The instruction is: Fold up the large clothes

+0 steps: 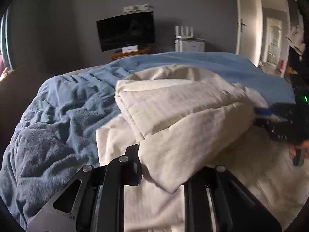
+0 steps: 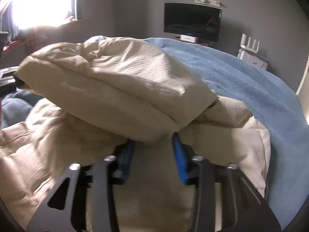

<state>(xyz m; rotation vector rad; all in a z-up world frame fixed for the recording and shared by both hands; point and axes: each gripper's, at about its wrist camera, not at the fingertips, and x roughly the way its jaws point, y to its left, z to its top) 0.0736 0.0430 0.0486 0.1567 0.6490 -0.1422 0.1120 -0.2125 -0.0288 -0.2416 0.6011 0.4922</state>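
Observation:
A large cream quilted garment (image 1: 173,108) lies partly folded on a bed, its upper layer lifted off the lower layer (image 1: 135,174). My left gripper (image 1: 164,166) is shut on the near corner of the lifted layer; the right finger is hidden under the cloth. The right gripper (image 1: 270,116) shows in the left wrist view at the right edge, holding the other side. In the right wrist view my right gripper (image 2: 154,141) with blue pads (image 2: 179,162) grips the bunched edge of the garment (image 2: 119,81), held above the bed.
A blue blanket (image 1: 63,116) covers the bed (image 2: 241,77). A dark TV (image 1: 126,31) on a wooden stand and a white box with a router (image 1: 188,42) stand by the far wall. An open door (image 1: 249,23) is at the right; a bright window (image 2: 38,2) at the left.

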